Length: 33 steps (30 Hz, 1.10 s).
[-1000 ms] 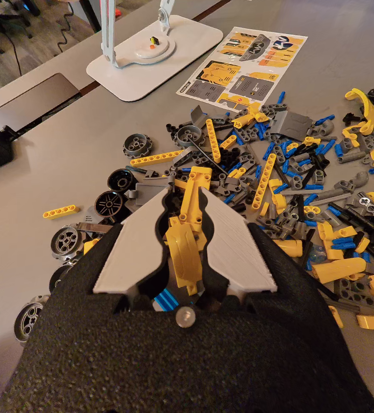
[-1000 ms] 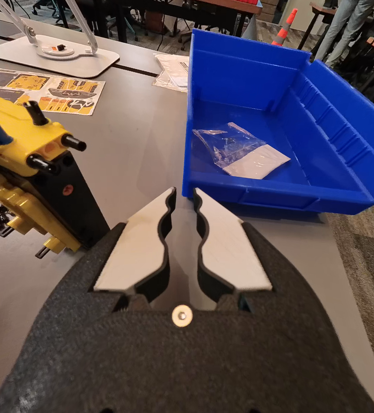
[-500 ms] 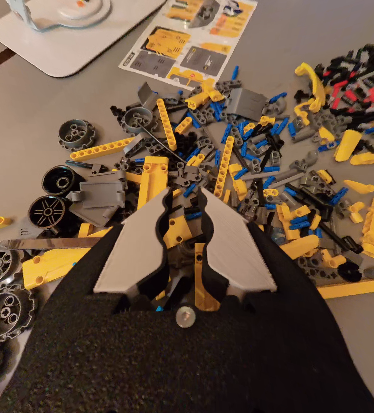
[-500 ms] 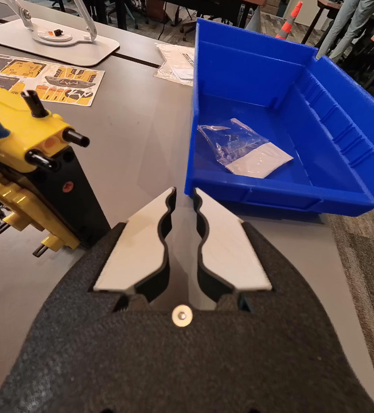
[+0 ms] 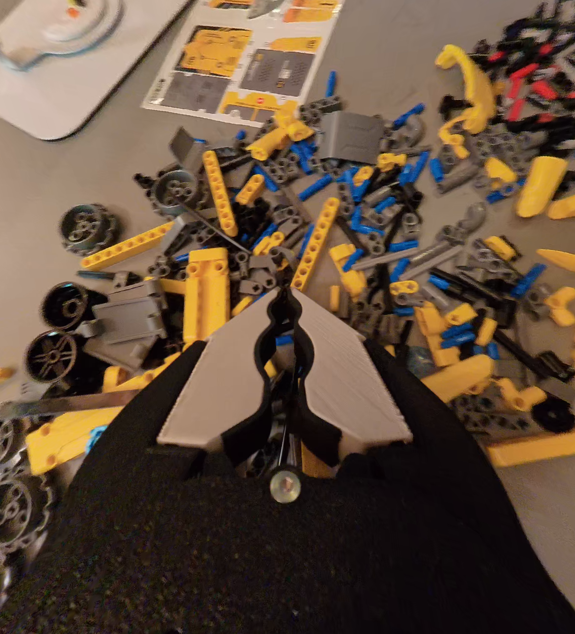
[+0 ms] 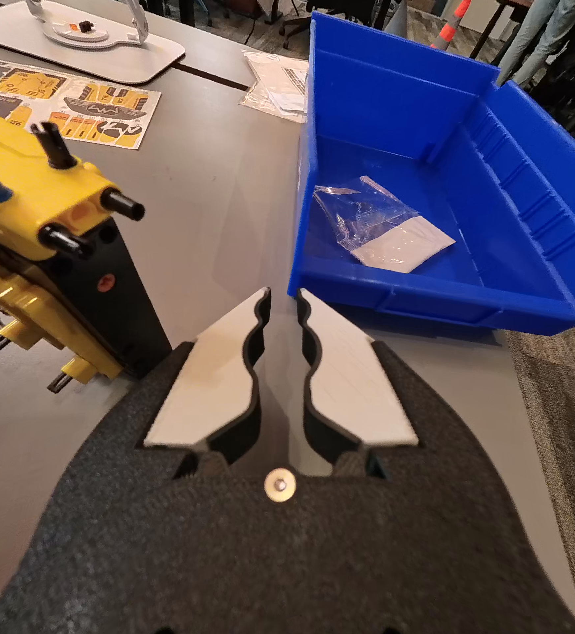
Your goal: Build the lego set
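Observation:
In the left wrist view, my left gripper is shut, its tips meeting low over a pile of loose building-toy parts in yellow, blue, grey and black. A thin black rod shows in the gap behind the tips; I cannot tell if it is gripped. A wide yellow panel piece lies just left of the tips. In the right wrist view, my right gripper is open and empty above the grey table. It sits between a partly built yellow and black model and a blue bin.
The bin holds a clear plastic bag. A sticker sheet and a white stand base lie beyond the pile. Several wheels lie at its left. A paper packet lies behind the bin. The table edge and carpet are at right. The gap from one gripper's tips to the other's is roughly 45 cm.
My left gripper let go of a yellow piece it held, moved forward and lower over the pile, then shut. My right gripper stayed open and hardly moved.

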Each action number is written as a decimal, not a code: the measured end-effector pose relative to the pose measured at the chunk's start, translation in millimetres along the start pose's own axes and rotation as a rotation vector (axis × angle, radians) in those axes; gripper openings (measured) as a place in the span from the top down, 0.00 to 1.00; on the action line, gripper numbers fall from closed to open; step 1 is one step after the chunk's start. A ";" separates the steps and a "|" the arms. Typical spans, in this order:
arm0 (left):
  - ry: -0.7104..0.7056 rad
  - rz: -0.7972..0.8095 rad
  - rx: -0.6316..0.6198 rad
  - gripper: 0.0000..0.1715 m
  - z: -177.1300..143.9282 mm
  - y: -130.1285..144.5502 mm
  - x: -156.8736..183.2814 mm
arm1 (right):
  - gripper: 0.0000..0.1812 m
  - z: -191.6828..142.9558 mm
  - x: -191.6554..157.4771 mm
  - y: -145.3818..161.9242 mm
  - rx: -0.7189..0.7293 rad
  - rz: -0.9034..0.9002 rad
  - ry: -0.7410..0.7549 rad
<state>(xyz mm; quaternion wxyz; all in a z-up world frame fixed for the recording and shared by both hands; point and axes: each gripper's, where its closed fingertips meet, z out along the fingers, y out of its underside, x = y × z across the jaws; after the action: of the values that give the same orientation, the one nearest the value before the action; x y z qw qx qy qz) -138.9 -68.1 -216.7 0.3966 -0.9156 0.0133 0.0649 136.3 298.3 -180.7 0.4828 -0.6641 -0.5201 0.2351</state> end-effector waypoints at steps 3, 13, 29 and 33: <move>-0.030 -0.012 -0.002 1.00 0.9 0.5 -5.8 | 0.92 0.1 -0.1 0.0 -0.001 0.000 0.000; -0.008 -0.043 -0.006 0.96 -1.1 3.2 -5.5 | 0.92 0.3 -0.7 0.3 -0.003 -0.002 -0.002; 0.029 -0.076 -0.010 0.95 -6.6 7.0 -7.4 | 0.92 -0.5 -0.1 -0.8 0.005 -0.007 0.004; 0.037 -0.072 -0.011 0.94 -5.8 6.9 -5.6 | 0.92 -1.3 0.5 -1.5 0.012 0.001 0.001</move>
<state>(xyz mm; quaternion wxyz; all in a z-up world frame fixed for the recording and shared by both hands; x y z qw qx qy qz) -144.3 -77.2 -217.0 0.3933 -0.9187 -0.0127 0.0336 136.8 298.2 -178.7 0.4871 -0.6616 -0.5180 0.2381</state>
